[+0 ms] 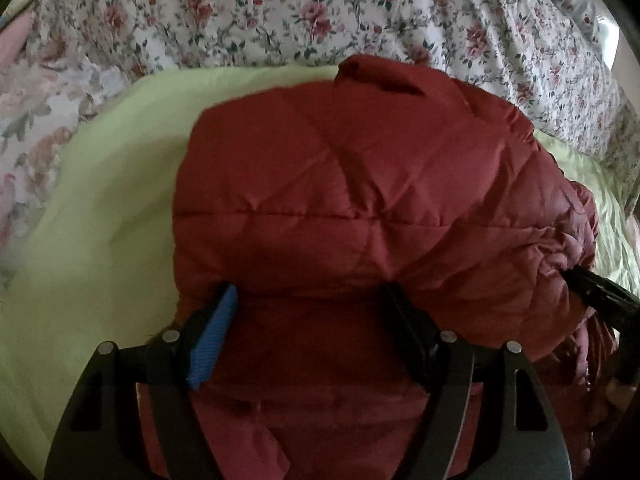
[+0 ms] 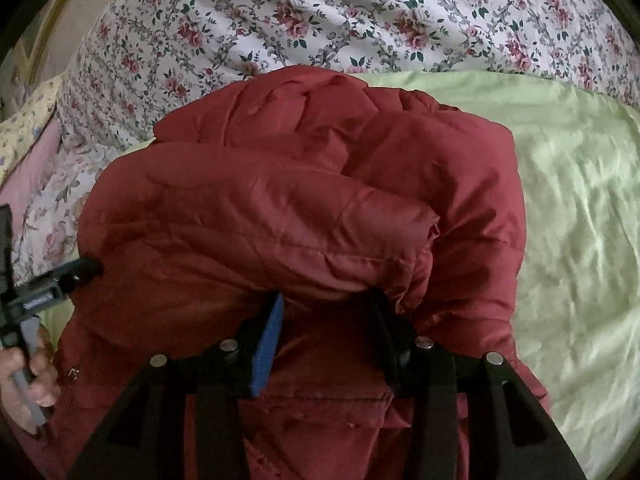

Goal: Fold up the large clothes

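A red quilted puffer jacket (image 1: 360, 184) lies bunched and folded over on a light green sheet (image 1: 100, 208); it also fills the right wrist view (image 2: 304, 208). My left gripper (image 1: 312, 292) has its fingers spread wide, tips pushed under a folded-over layer of the jacket. My right gripper (image 2: 324, 300) has its fingers partly spread, tips tucked under the jacket's folded edge. The fingertips of both are hidden by fabric. The right gripper shows at the right edge of the left wrist view (image 1: 596, 292); the left gripper shows at the left in the right wrist view (image 2: 52, 284).
A floral duvet (image 1: 320, 12) is piled behind the jacket and also to the left (image 2: 360, 12). The green sheet (image 2: 572, 208) stretches to the right of the jacket. A hand (image 2: 28, 384) holds the left gripper's handle.
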`<state>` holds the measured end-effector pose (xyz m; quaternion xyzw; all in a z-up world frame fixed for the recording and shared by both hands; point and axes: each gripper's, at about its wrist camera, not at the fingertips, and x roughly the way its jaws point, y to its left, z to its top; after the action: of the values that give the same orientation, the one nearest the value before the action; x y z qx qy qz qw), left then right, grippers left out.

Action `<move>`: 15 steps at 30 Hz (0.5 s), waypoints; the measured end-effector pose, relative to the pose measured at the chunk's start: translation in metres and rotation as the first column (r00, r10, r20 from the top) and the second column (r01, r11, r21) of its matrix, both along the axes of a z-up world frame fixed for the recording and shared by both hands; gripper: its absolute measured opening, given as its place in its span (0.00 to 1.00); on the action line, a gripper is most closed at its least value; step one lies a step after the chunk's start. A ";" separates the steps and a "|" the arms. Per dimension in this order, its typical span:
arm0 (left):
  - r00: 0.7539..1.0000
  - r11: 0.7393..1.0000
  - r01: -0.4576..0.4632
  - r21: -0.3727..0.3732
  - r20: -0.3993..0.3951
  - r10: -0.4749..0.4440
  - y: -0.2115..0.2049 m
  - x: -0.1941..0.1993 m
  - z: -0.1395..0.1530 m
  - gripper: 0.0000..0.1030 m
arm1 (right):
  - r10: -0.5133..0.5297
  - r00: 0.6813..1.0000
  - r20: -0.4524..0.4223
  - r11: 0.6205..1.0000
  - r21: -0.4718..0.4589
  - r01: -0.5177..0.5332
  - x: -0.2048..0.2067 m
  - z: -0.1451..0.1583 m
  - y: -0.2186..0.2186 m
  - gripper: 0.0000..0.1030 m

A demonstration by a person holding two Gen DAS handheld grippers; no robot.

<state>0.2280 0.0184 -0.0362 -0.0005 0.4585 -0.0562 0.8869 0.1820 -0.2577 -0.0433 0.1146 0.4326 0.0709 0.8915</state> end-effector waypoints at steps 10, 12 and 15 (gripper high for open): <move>0.999 1.000 0.005 0.001 -0.040 -0.005 0.002 0.007 -0.007 0.76 | 0.000 1.000 -0.006 0.999 0.048 0.000 0.002 -0.003 -0.005 0.43; 0.999 1.000 0.006 0.004 -0.041 -0.006 0.001 0.006 -0.005 0.76 | -0.007 1.000 -0.008 0.998 0.066 0.007 0.001 0.001 -0.006 0.43; 0.999 1.000 0.015 -0.004 -0.043 -0.015 0.004 0.003 0.001 0.76 | -0.026 1.000 -0.012 0.994 0.102 0.027 -0.008 0.010 -0.011 0.45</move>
<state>0.2310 0.0225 -0.0349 0.0003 0.4772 -0.0636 0.8765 0.1743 -0.2684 -0.0330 0.1662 0.4317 0.0805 0.8829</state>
